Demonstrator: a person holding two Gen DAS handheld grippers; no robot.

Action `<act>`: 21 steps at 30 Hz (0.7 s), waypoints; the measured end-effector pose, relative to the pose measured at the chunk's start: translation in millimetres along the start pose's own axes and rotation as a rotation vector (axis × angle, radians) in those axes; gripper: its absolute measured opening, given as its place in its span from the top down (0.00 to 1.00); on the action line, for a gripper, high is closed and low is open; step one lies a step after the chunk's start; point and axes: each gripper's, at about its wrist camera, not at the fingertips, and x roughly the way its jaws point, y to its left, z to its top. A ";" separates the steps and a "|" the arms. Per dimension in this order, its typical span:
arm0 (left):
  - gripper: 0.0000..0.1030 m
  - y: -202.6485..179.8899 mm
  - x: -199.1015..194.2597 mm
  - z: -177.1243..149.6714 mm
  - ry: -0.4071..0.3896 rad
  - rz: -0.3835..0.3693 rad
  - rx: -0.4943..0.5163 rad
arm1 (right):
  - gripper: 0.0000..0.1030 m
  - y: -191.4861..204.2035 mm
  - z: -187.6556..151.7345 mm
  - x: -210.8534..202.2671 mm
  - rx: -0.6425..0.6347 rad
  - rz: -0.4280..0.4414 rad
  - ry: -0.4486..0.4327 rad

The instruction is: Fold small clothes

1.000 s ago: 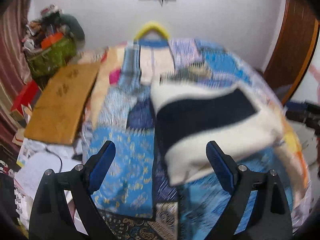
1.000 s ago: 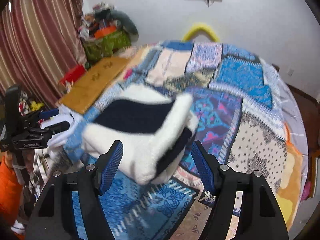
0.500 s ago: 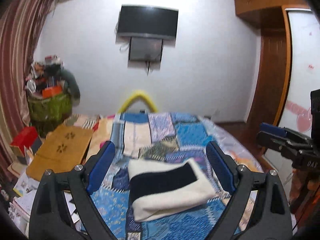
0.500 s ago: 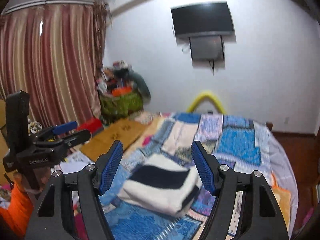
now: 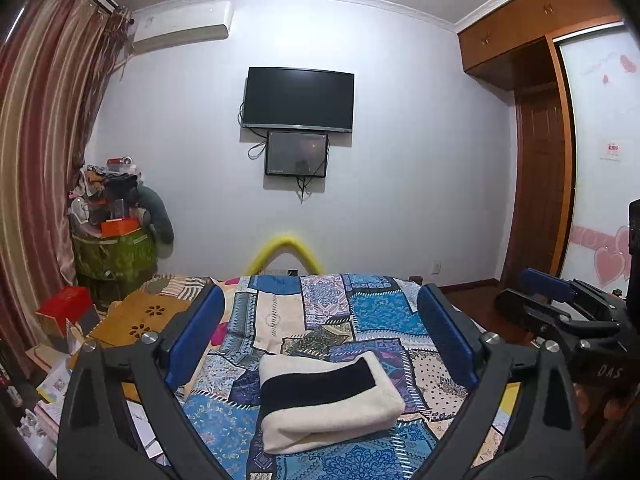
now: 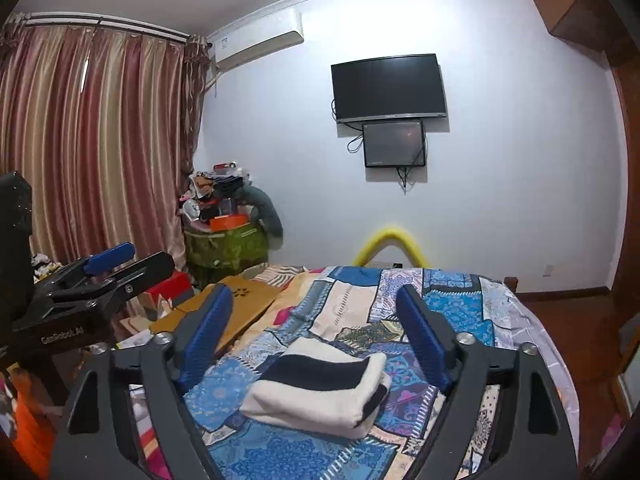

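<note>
Both tongs, left (image 5: 320, 338) and right (image 6: 316, 334), have just opened wide and hold nothing; we risk the folded cloth (image 5: 326, 400) unrolling mid-bed (image 5: 376, 308).

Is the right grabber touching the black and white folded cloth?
Apart. In the right wrist view the right gripper stands open and empty above the folded cloth, having just opened wider; bedspread shows between pads and cloth.
</note>
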 end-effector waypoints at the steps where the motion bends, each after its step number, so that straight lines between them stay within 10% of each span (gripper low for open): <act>1: 0.04 -1.8 -1.8 -1.6 0.000 0.003 0.003 | 0.18 0.1 -1.6 -1.3 0.003 -0.008 0.001; 6: 0.01 -8.9 -6.1 -8.3 0.013 -0.009 0.005 | 0.01 -4.5 -5.8 -3.8 0.023 -0.042 0.006; 21: 0.00 -10.4 -4.5 -21.5 0.048 0.016 -0.001 | 0.00 -3.7 -14.8 -15.0 0.031 -0.090 0.021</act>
